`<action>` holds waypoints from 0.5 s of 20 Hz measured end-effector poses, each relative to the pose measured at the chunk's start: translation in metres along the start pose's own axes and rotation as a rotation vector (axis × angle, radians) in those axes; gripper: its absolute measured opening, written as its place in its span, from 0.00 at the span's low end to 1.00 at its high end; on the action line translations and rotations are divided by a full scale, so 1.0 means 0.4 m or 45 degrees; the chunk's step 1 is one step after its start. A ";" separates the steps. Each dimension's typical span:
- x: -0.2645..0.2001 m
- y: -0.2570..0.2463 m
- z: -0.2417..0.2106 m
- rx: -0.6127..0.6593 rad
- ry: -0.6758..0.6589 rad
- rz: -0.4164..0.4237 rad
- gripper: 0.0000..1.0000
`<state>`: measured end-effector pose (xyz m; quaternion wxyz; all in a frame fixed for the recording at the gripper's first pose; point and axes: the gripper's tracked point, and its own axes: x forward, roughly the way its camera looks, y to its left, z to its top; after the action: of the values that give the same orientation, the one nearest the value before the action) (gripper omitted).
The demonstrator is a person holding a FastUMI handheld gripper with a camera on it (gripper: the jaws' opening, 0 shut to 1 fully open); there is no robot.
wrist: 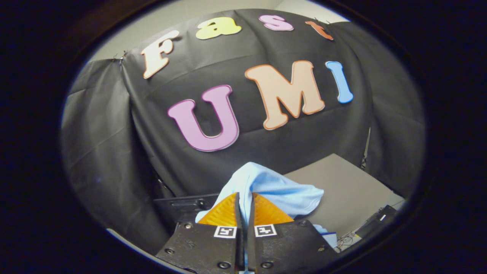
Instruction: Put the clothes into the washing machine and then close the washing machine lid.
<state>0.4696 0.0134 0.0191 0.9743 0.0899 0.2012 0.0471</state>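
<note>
My gripper (244,196) is shut on a light blue garment (281,190), with both fingers pressed together on a fold of it. The cloth bunches up above and beyond the fingertips and drapes off to the right of them. The garment hangs lifted in the air, in front of the black booth wall. A dark flat edge (182,203) shows just behind the cloth, left of the fingers; I cannot tell what it belongs to.
A grey tabletop (342,190) stretches away to the right beyond the fingers. A small dark box with cables (374,222) lies at its near right edge. The black cloth wall (114,152) hangs close behind and to the left.
</note>
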 end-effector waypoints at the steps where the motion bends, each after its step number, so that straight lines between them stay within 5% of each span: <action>1: -0.002 0.023 0.003 -0.010 -0.013 0.015 0.03; 5: 0.016 0.058 0.029 -0.123 -0.109 0.026 0.03; 10: 0.043 0.145 0.037 -0.058 -0.182 0.100 0.03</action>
<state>0.4878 0.0701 0.0371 0.9854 0.0786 0.1262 0.0833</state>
